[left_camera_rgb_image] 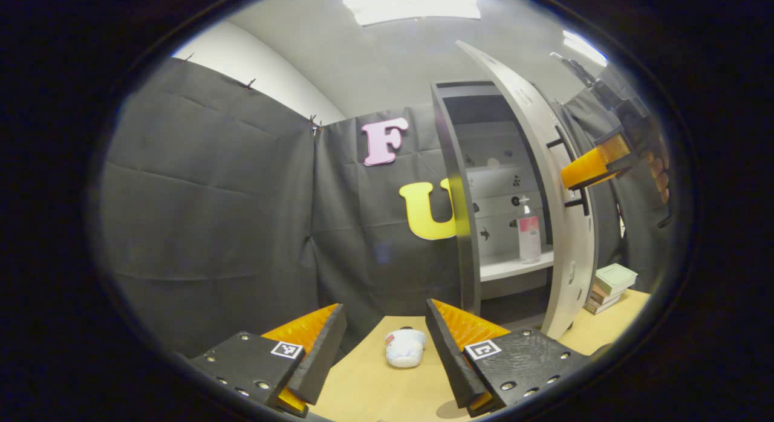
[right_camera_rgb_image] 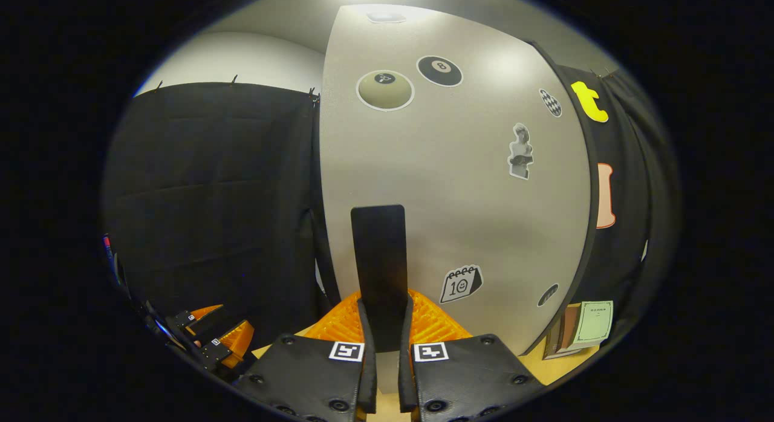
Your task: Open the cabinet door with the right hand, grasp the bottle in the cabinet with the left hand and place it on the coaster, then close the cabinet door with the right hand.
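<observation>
In the left gripper view the grey cabinet door [left_camera_rgb_image: 547, 186] stands swung open. Inside, a clear bottle [left_camera_rgb_image: 529, 231] with a pink label stands upright on a white shelf [left_camera_rgb_image: 514, 266]. My left gripper [left_camera_rgb_image: 384, 340] is open, low over the wooden table and well short of the cabinet. My right gripper [left_camera_rgb_image: 595, 165] shows at the door's black handle [left_camera_rgb_image: 574, 171]. In the right gripper view my right gripper [right_camera_rgb_image: 386, 331] is shut on the black door handle [right_camera_rgb_image: 380, 259], with the sticker-covered door face [right_camera_rgb_image: 459, 168] right ahead. My left gripper [right_camera_rgb_image: 208, 337] sits low at the left.
A small white plush toy [left_camera_rgb_image: 405, 347] lies on the wooden table [left_camera_rgb_image: 369, 386] between my left fingers. A stack of books [left_camera_rgb_image: 611, 286] rests on the table right of the door, and the books [right_camera_rgb_image: 580, 328] show beyond the door's edge.
</observation>
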Demonstrator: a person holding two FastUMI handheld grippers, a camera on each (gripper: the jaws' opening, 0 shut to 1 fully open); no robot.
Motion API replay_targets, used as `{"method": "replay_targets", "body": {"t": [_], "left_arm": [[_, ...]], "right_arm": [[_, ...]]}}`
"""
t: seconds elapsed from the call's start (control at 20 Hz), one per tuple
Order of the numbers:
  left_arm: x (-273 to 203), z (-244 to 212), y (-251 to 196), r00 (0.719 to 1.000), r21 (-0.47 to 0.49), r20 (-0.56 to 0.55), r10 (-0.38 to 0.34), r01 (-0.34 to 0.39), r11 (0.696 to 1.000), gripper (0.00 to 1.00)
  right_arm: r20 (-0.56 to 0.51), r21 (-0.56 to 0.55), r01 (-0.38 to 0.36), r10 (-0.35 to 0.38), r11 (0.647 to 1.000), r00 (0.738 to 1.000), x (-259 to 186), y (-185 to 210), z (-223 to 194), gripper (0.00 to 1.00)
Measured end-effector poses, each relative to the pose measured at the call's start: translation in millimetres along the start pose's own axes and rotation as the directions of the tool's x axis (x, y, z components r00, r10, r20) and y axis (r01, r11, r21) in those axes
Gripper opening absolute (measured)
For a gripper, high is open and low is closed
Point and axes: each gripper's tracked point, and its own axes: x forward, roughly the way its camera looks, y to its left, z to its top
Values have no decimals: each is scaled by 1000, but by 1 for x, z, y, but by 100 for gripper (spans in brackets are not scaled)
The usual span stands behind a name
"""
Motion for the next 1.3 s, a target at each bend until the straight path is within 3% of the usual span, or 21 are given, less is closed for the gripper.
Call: {"method": "replay_targets", "body": {"t": [0.3,0.65,1.05,1.3], "left_arm": [[-6,17,-46,998,5,14,-53,53,999,79],[-24,30,-103,993,5,29,-117,117,993,79],[-58,29,-146,993,-44,14,-114,114,992,82],[-86,34,-165,994,-34,11,-111,111,993,79]], "right_arm": [[8,-7,-14,14,1000,1000,-15,-10,-1,16],[15,-2,27,-27,1000,1000,-26,-21,-2,16],[19,-41,134,-133,990,991,-36,-51,-2,15],[49,-83,256,-253,963,966,-38,-85,3,14]]}}
